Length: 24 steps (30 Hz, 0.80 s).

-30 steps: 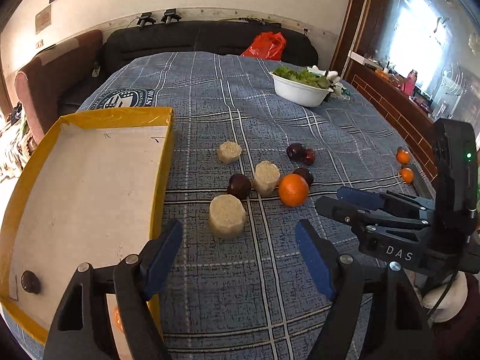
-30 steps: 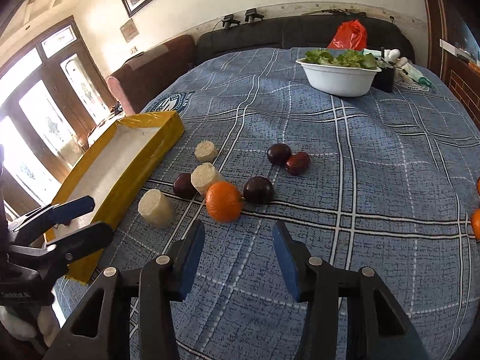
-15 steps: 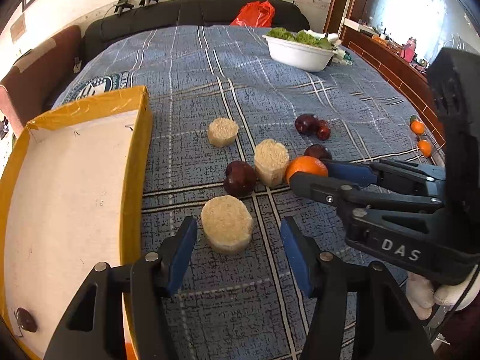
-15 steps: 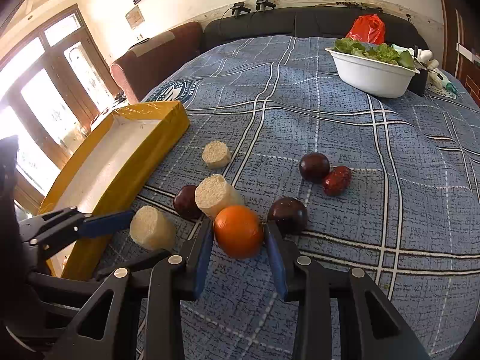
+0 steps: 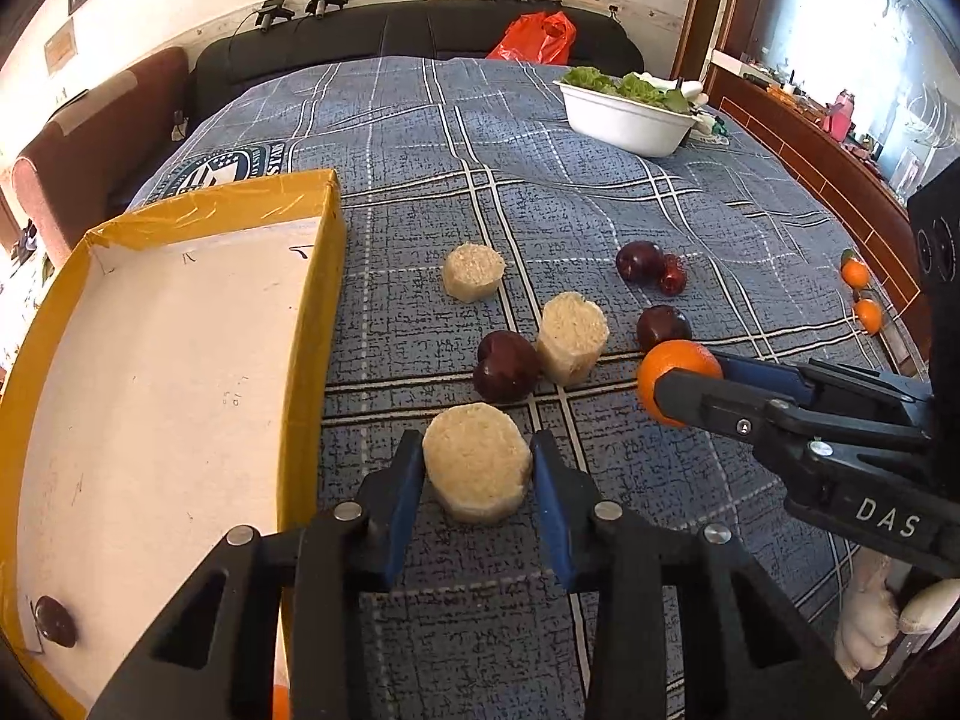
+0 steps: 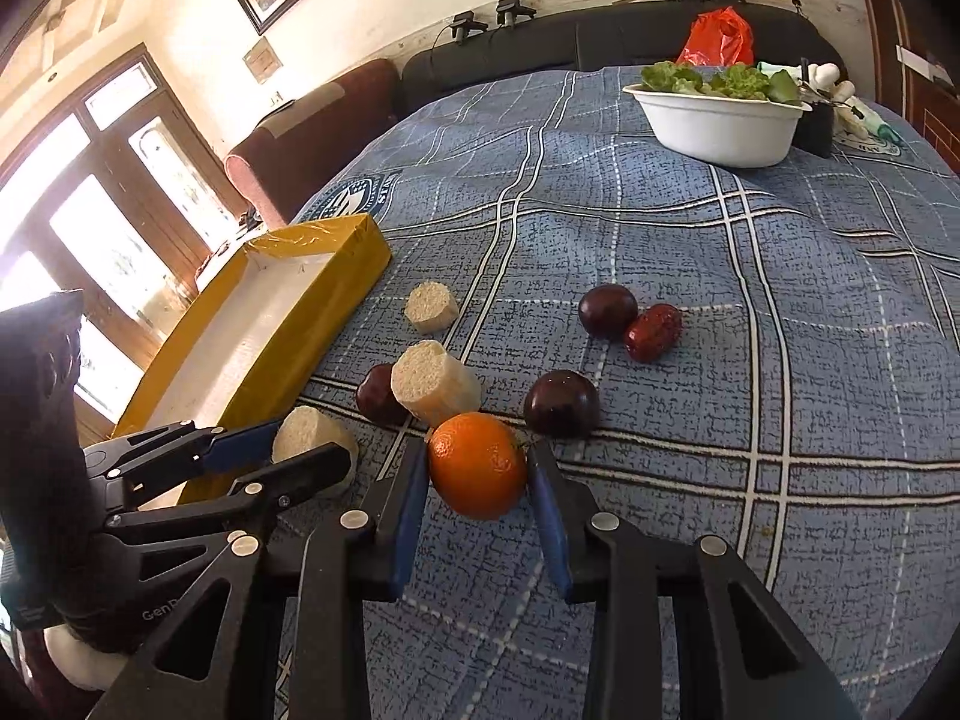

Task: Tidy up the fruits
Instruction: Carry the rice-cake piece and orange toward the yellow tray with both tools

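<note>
Pale chunk: a pale beige, rough-topped round chunk point(image 5: 477, 462) is seen between the blue pads of the left gripper point(image 5: 474, 480), resting on the cloth; both pads are touching its sides.
Left jaws: they have just been closing and are now shut on the pale chunk.
Orange: a round orange citrus fruit point(image 6: 478, 464) is held between the blue pads of the right gripper point(image 6: 480, 480), low on the cloth, with the pads pressed against its two sides.
Right jaws: closed on the orange.
Ahead of the left jaws: a dark red plum point(image 5: 505, 365) is found touching a second pale beige cylinder point(image 5: 571, 336); a third pale chunk point(image 5: 473, 270) is placed further ahead.
Ahead of the right jaws: a dark plum point(image 6: 561, 403) is seen just beyond the orange; further ahead, another dark plum point(image 6: 608, 310) is touching a small red wrinkled date-like fruit point(image 6: 653, 332).
Left of the left jaws: a yellow-walled cardboard tray with a white floor point(image 5: 324, 276) is set beside the gripper; one small dark fruit point(image 5: 55, 620) is lying in its near corner.
Right of the jaws, far: two small orange fruits point(image 5: 861, 294) are seen near the cloth's edge.
Surface: a blue plaid cloth point(image 6: 780, 312) is spread under everything.
Far end: a white bowl of green leaves point(image 6: 720, 120) is standing well apart from the fruits; a red plastic bag point(image 6: 717, 36) is lying behind it.
</note>
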Each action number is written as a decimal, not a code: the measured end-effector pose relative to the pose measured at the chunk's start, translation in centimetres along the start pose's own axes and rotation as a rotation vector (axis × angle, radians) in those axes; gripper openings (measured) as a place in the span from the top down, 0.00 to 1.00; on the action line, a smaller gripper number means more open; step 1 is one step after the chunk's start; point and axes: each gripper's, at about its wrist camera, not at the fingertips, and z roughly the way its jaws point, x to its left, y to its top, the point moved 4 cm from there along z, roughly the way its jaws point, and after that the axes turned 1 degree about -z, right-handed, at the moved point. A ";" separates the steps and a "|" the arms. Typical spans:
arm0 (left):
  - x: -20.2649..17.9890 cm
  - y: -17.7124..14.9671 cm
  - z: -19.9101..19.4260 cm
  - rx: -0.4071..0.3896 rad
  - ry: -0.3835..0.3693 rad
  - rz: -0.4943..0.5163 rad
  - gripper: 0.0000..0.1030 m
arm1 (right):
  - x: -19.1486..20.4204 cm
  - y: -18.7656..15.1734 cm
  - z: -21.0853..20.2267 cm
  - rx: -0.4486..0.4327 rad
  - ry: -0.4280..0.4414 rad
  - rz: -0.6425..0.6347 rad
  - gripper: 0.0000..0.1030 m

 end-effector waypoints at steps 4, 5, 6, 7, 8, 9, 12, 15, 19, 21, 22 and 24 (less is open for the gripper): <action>0.2 0.0 -1.1 -0.027 -0.006 -0.020 0.66 | 0.1 -0.4 -0.8 -0.006 0.000 0.005 0.64; 0.2 0.0 -1.3 -0.031 -0.007 -0.023 0.66 | 0.3 -0.5 -1.0 -0.008 0.002 0.005 0.64; 0.3 0.0 -1.7 -0.038 -0.008 -0.029 0.66 | 0.2 -0.6 -1.2 -0.010 0.003 0.006 0.64; 0.3 0.0 -2.0 -0.043 -0.009 -0.031 0.66 | 0.3 -0.6 -1.4 -0.012 0.005 0.008 0.64; 0.3 -0.1 -2.5 -0.051 -0.011 -0.035 0.66 | 0.3 -0.7 -1.6 -0.014 0.007 0.008 0.64; 0.3 -0.2 -3.0 -0.058 -0.012 -0.040 0.66 | 0.4 -0.8 -1.9 -0.017 0.010 0.009 0.64; 0.3 -0.5 -4.1 -0.074 -0.019 -0.062 0.66 | 0.8 -0.8 -2.4 -0.025 0.014 0.007 0.64; 0.7 -1.0 -5.1 -0.086 -0.021 -0.095 0.66 | 1.3 -0.9 -2.9 -0.031 0.018 0.000 0.64; 1.8 -1.8 -5.9 -0.093 -0.017 -0.145 0.66 | 2.3 -1.2 -3.4 -0.036 0.024 -0.012 0.64; 2.7 -2.2 -6.3 -0.097 -0.019 -0.173 0.66 | 2.9 -1.3 -3.7 -0.039 0.030 -0.018 0.64; 3.1 -2.4 -6.5 -0.098 -0.019 -0.186 0.66 | 3.3 -1.3 -3.8 -0.040 0.033 -0.023 0.64; 4.2 -2.9 -7.0 -0.105 -0.020 -0.217 0.66 | 4.1 -1.3 -3.9 -0.041 0.039 -0.035 0.64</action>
